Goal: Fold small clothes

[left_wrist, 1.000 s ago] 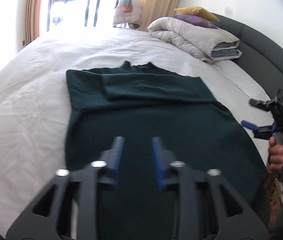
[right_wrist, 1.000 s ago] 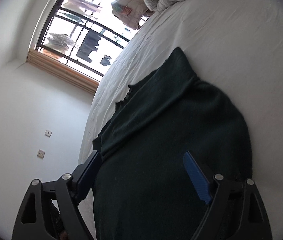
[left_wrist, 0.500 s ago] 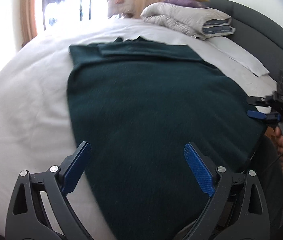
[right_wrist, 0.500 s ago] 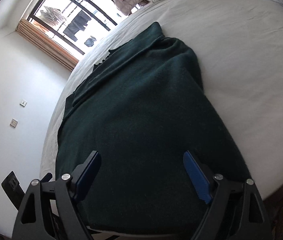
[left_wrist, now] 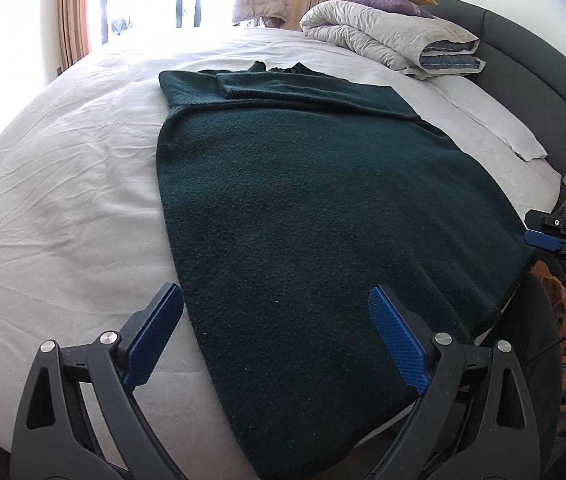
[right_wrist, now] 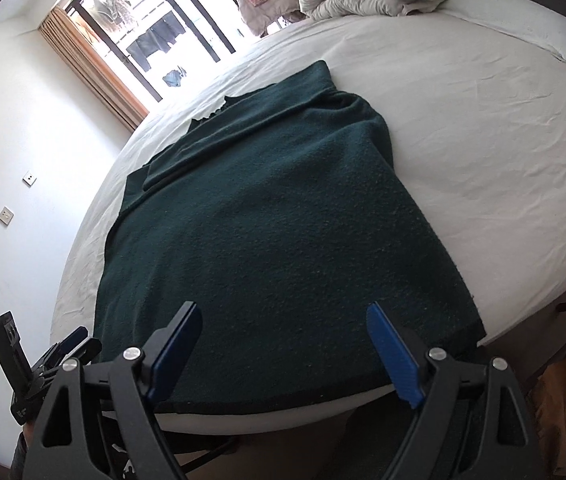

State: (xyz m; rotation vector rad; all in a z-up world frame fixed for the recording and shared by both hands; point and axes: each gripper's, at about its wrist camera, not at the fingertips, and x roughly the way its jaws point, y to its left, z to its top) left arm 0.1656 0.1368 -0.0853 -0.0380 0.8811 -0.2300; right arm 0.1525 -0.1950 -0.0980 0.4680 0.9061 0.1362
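- Sweater (left_wrist: 315, 208) flat on bed (left_wrist: 63, 184), long axis running away from hem, collar at far end.
- Left tool (left_wrist: 275, 336) spread wide, empty, over hem's left corner.
- Right tool (right_wrist: 283, 344) likewise released, over hem's right part.

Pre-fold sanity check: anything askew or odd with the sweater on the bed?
Nothing damaged. The dark green sweater lies flat on the bed, sleeves folded across its top, but its hem overhangs the near mattress edge. Both grippers hover open.

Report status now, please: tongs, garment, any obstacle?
Left tongs open, right tongs open, both empty. Dark green sweater flat on bed, sleeve folded across. Nothing blocks.
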